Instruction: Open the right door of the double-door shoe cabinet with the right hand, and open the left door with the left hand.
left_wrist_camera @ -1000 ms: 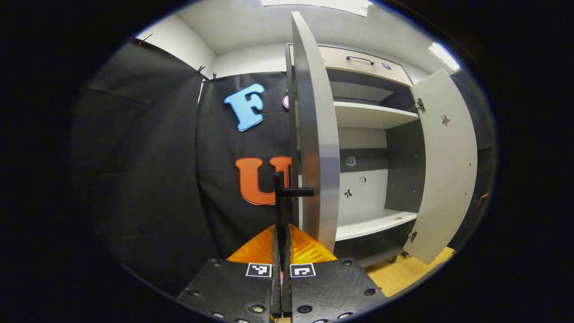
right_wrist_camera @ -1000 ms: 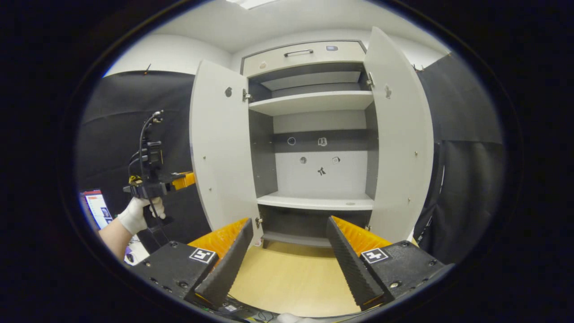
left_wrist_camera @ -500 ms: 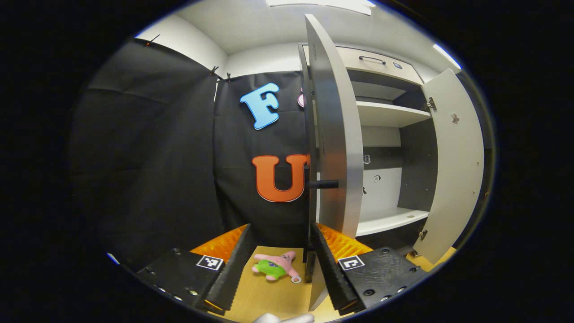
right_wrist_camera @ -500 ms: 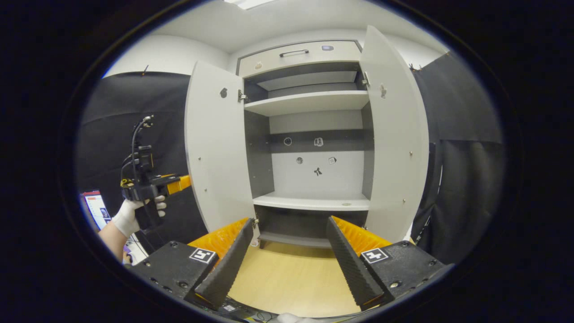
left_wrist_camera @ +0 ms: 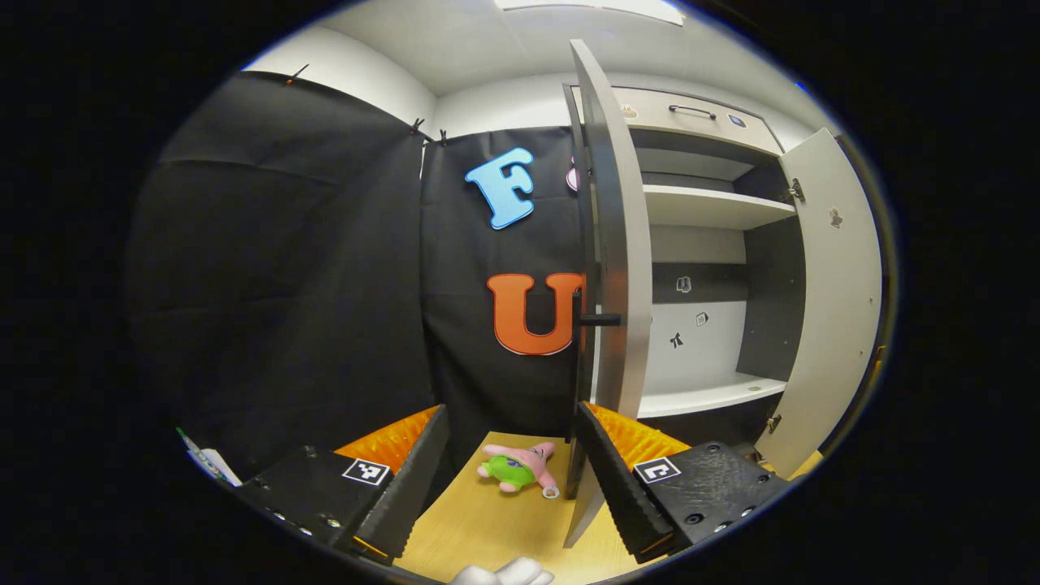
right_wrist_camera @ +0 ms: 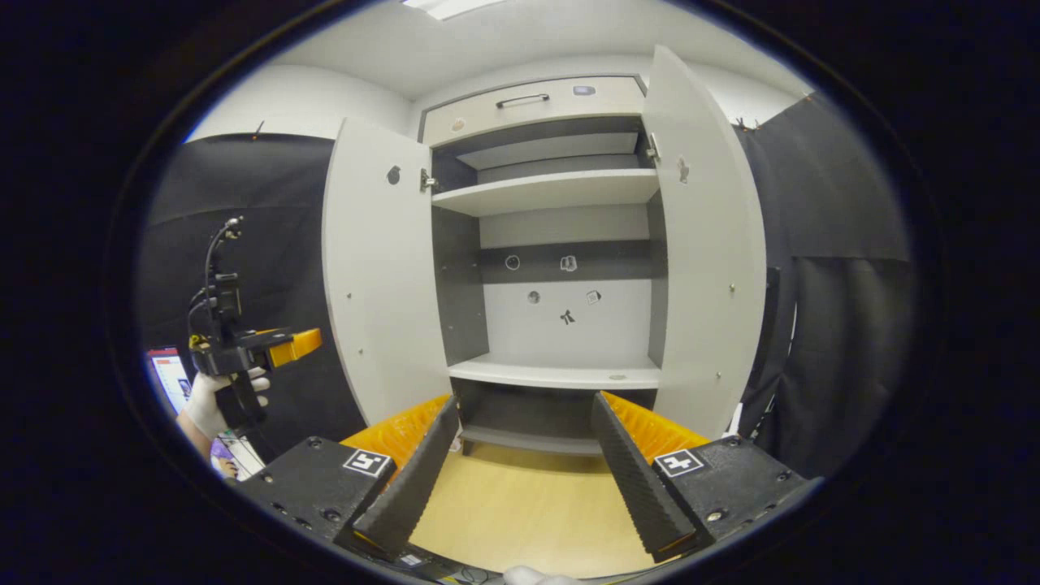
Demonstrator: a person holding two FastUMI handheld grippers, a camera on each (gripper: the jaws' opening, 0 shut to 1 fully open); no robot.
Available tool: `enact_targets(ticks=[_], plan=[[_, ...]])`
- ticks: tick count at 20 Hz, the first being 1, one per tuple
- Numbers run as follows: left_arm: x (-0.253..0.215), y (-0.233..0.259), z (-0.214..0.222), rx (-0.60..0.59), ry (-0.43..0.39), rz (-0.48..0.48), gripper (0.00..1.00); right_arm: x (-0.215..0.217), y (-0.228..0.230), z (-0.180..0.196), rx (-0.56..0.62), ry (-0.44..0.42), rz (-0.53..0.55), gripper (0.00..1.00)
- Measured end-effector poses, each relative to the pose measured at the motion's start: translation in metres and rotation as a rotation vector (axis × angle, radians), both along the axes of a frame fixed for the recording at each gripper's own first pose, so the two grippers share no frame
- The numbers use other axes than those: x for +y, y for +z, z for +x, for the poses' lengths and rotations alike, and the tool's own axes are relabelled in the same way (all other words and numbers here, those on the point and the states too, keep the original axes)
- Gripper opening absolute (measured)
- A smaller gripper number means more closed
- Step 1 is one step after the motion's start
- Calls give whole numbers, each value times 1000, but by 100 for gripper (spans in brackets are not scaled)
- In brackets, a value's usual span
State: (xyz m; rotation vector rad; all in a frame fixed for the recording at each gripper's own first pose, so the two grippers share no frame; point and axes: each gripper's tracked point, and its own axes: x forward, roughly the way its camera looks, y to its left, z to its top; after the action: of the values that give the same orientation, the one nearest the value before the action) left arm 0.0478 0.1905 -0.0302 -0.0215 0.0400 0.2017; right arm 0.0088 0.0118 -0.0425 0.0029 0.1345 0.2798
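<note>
While both doors (right_wrist_camera: 382, 268) stand open, the cabinet's shelves (right_wrist_camera: 561, 374) lie bare.

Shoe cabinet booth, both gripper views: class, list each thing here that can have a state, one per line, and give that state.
Left door: open, swung wide.
Right door: open, swung wide.
Top drawer: shut.
Shelves: bare.
Left gripper: open, holding nothing.
Right gripper: open, holding nothing.
Plush toy: lying on the floor.
</note>
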Motion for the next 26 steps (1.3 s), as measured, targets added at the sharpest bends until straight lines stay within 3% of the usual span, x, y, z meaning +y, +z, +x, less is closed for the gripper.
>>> enact_targets(ticks=[4,10,11,12,13,18,26], plan=[[-11,46,-20,-49,38,52,94,-13,9,6,-17,-35,-23,100],[-69,79,-31,-66,-32,41,95,-32,21,15,-43,-90,-35,100],[-80,80,-32,-73,-42,46,85,-34,22,15,-46,-96,-35,100],[-90,79,-31,-73,-52,54,85,-37,23,16,-47,-103,-35,100],[-101,76,-30,-70,-62,67,95,-40,23,16,-48,-111,-32,100],[-155,56,-31,-56,-148,77,96,-58,22,17,-46,-165,-23,100],[-188,23,-35,-22,-186,74,96,-78,19,17,-50,-248,-31,100]])
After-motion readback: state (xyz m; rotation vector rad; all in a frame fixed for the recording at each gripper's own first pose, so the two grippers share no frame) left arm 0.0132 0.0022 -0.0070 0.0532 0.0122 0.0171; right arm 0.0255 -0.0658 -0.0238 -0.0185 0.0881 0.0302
